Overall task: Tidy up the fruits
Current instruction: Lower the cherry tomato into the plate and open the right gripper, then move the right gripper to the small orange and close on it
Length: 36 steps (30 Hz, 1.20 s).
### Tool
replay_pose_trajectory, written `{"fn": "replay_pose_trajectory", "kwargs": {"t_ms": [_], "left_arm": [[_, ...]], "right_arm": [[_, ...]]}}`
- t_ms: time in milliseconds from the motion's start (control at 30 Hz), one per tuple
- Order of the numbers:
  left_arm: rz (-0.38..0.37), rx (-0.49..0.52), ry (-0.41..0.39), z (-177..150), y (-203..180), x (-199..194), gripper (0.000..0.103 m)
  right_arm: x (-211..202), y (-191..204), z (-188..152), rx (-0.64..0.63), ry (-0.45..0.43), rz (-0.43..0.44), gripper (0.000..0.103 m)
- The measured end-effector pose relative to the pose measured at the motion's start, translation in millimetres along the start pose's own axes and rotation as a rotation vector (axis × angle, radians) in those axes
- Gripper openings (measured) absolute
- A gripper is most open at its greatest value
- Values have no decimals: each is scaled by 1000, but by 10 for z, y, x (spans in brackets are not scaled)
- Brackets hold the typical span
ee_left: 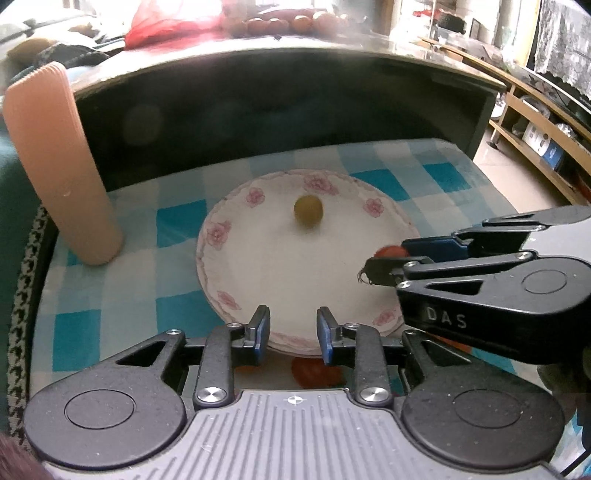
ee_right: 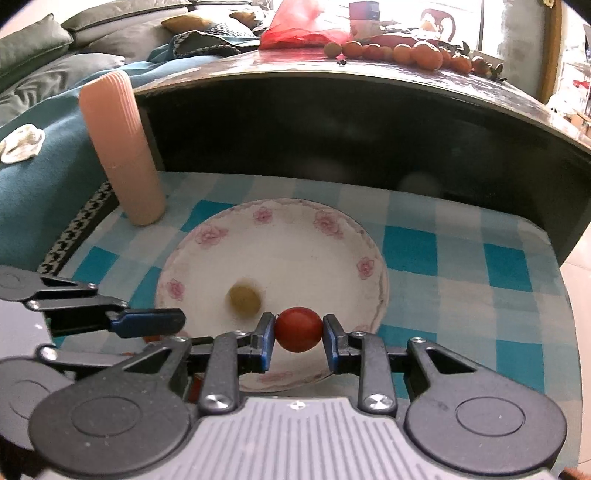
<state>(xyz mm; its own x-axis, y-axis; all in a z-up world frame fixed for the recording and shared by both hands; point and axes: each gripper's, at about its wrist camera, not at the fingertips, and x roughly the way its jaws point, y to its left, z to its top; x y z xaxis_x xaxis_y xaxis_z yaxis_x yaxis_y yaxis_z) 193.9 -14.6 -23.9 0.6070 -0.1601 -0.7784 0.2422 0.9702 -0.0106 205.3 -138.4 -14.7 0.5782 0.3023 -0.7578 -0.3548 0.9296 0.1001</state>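
Observation:
A white plate with pink flowers [ee_left: 258, 266] [ee_right: 306, 258] lies on the blue checked cloth. A small green-yellow fruit [ee_left: 308, 211] [ee_right: 244, 300] lies in the plate; it looks blurred in the right wrist view. My right gripper [ee_right: 298, 330] is shut on a small red tomato [ee_right: 298, 329] above the plate's near rim; it reaches in from the right in the left wrist view [ee_left: 384, 258]. My left gripper [ee_left: 292, 328] is open and empty over the plate's near edge. A red fruit [ee_left: 316, 371] lies under it on the cloth.
A tall ribbed peach cup [ee_left: 59, 166] [ee_right: 122, 147] stands left of the plate. A dark table [ee_right: 332, 122] rises behind the cloth, with several orange and red fruits [ee_right: 406, 51] and a red bag [ee_right: 295, 26] on top. A sofa lies at left.

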Motion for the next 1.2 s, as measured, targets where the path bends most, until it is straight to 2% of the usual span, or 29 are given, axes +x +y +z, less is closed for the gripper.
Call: {"fn": "replay_pose_trajectory", "kwargs": {"t_ms": [200, 333, 600, 833, 1200], "left_arm": [[1, -17, -27, 38, 50, -109, 40], [7, -26, -32, 40, 88, -147, 43], [-3, -26, -52, 16, 174, -283, 46], [-9, -29, -26, -137, 305, -361, 50], [-31, -9, 13, -438, 349, -493, 52]], "right_arm": [[-49, -49, 19, 21, -21, -8, 45], [-108, -74, 42, 29, -39, -3, 52], [-184, -105, 61, 42, -66, -13, 53], [-288, -73, -8, 27, -66, -1, 53], [-434, 124, -218, -27, -15, 49, 53]]}}
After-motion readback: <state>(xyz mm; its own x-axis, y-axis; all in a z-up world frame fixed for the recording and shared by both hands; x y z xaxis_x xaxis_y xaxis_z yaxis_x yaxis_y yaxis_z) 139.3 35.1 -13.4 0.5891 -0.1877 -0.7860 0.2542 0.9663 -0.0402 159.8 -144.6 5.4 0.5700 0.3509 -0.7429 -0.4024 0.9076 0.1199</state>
